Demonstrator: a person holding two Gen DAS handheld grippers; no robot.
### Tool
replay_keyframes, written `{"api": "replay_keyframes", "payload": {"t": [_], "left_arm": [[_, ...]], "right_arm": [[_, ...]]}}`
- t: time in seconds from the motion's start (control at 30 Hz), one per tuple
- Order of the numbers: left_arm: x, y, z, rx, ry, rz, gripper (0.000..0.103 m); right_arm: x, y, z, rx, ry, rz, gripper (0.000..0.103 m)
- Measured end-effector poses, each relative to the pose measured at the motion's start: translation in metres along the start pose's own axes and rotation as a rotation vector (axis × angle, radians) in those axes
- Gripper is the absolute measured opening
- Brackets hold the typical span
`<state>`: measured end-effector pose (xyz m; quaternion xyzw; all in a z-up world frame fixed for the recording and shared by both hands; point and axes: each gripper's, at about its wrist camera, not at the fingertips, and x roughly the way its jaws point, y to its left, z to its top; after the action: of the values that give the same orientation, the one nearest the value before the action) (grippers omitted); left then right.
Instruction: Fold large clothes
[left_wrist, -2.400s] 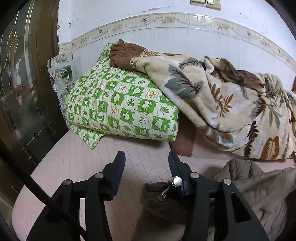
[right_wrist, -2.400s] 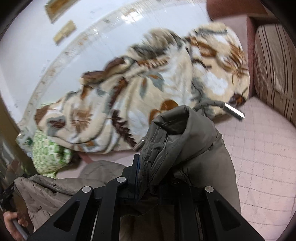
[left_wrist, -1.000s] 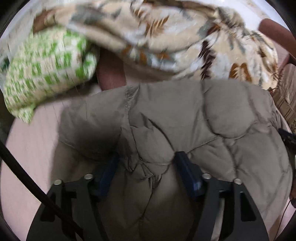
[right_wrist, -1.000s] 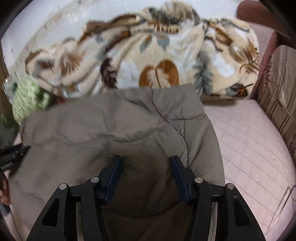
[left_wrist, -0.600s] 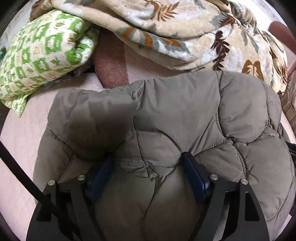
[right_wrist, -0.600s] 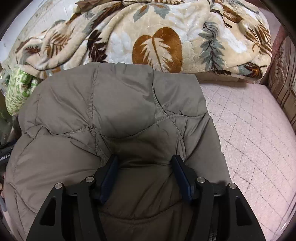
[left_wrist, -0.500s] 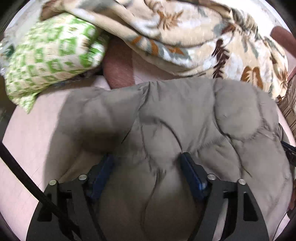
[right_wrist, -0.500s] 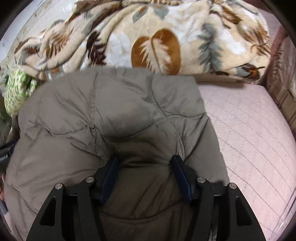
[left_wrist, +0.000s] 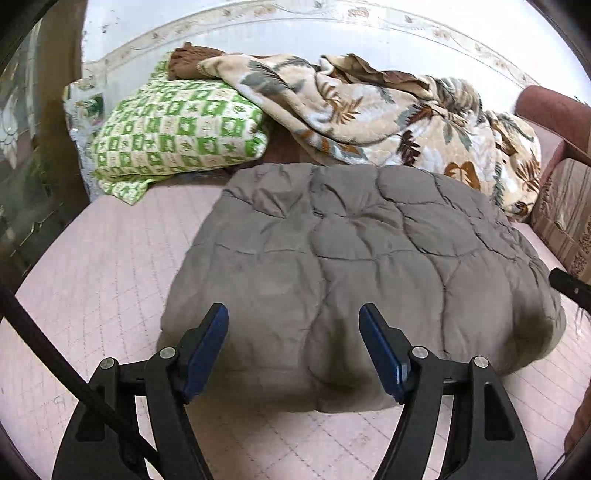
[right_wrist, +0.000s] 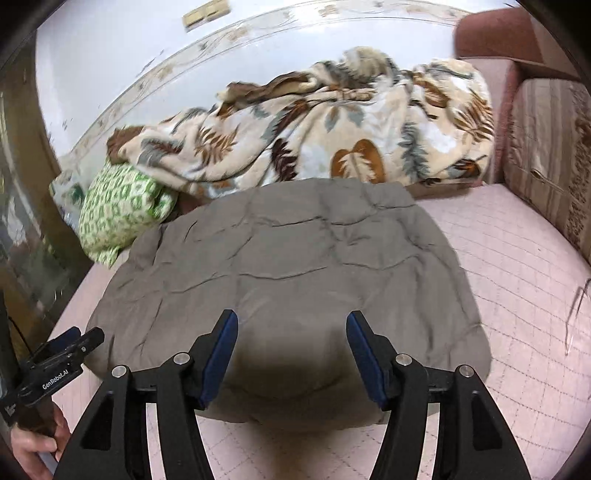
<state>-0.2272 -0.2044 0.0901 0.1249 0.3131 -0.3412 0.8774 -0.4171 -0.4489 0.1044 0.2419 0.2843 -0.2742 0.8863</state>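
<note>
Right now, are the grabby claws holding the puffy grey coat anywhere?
No, nothing is held. The left gripper and right gripper both hang open above the folded coat, jaws off it.

Jacket (left_wrist: 354, 258): matt quilted cloth. Blanket (left_wrist: 388, 118): plush fleece. Mattress cover (left_wrist: 110, 266): stitched pink cloth. Wall (left_wrist: 221, 40): glossy.

grey-brown quilted puffer jacket (left_wrist: 354, 251) folded into puffy rectangular bundle, lying flat on pink quilted mattress, far edge near leaf-print blanket.
</note>
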Motion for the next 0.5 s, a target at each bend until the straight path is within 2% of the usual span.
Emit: {"api": "replay_keyframes", "payload": {"t": [0.13, 0.27, 0.5], "left_arm": [[0.02, 0.008, 0.006, -0.025, 0.003, -0.005, 0.073], [0.052, 0.013, -0.003, -0.031, 0.064, 0.006, 0.073], [0.073, 0.013, -0.001, -0.009, 0.096, 0.007, 0.076]], "right_arm": [[0.007, 0.006, 0.004, -0.001, -0.029, 0.015, 0.065], [0.033, 0.014, 0.004, -0.033, 0.016, 0.011, 0.065], [0.075, 0.015, -0.009, -0.071, 0.117, -0.032, 0.068]]}}
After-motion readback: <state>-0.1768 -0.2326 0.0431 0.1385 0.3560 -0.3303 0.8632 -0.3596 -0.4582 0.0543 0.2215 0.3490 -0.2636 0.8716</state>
